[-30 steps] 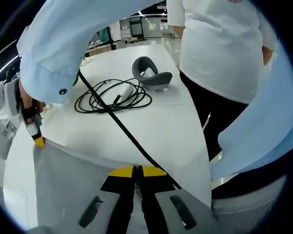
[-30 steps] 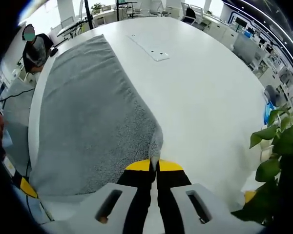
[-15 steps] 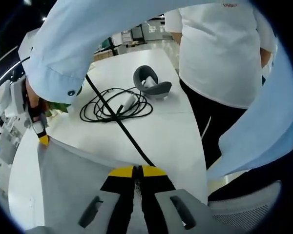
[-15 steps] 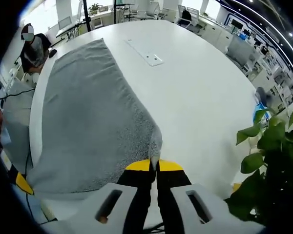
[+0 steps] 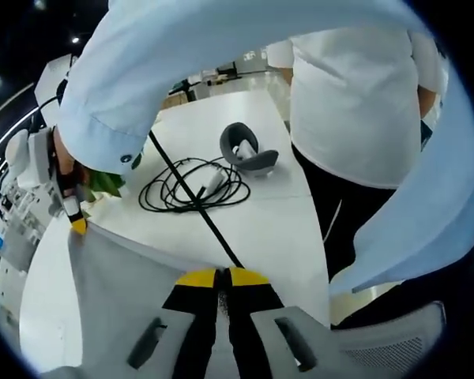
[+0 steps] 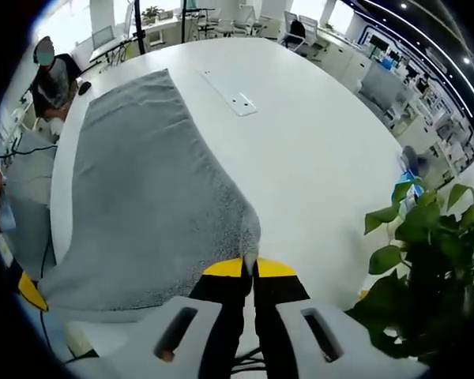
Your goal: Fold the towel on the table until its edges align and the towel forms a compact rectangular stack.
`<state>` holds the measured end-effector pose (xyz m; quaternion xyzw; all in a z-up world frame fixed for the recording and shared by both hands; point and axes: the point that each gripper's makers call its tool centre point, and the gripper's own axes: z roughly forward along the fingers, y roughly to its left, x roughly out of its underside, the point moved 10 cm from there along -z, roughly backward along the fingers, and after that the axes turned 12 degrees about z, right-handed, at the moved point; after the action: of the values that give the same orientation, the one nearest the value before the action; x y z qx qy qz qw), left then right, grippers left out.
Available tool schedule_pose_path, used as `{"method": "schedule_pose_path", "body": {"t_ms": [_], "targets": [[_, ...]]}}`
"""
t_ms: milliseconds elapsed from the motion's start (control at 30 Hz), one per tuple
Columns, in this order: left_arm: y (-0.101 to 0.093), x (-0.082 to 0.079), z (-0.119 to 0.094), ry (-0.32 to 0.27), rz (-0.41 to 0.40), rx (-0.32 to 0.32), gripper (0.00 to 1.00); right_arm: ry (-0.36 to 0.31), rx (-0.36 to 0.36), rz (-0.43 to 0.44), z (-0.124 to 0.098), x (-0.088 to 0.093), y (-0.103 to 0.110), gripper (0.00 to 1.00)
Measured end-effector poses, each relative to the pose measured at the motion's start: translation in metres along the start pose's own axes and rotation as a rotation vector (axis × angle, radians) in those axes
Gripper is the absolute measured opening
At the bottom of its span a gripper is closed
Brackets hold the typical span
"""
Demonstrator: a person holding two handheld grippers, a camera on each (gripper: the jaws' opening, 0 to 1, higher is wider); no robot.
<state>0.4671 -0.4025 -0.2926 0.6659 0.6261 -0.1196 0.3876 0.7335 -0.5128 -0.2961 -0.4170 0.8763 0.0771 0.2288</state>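
Nubby cloth towel point(image 6: 150, 197), seemingly matt table point(image 6: 316, 150)

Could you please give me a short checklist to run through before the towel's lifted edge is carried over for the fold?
1. Right gripper shut on a towel corner: ok.
2. Left gripper shut on the other near corner: ok.
3. Far end of the towel lying flat on the table: ok.
4. Landing area free of the metal plate beside the towel: ok.
5. Coiled black cable and grey headset apart from the towel: ok.
6. Far corners square for aligning: cannot tell.
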Motion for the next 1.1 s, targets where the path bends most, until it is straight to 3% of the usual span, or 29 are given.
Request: {"method": "schedule_pose_path", "body": {"t_ms": [267, 333, 1100], "targets": [[0.003, -0.004, -0.010, -0.015, 0.010, -0.024, 0.04, -0.006, 0.018, -0.005, -0.015, -0.005, 0.008, 0.01], [0.004, -0.005, -0.014, -0.019, 0.014, -0.031, 0.04, -0.007, 0.022, -0.008, -0.016, -0.013, 0.002, 0.01], [0.013, -0.009, -0.065, -0.089, 0.027, -0.100, 0.04, -0.008, 0.071, -0.038, -0.048, -0.048, 0.025, 0.01]]}}
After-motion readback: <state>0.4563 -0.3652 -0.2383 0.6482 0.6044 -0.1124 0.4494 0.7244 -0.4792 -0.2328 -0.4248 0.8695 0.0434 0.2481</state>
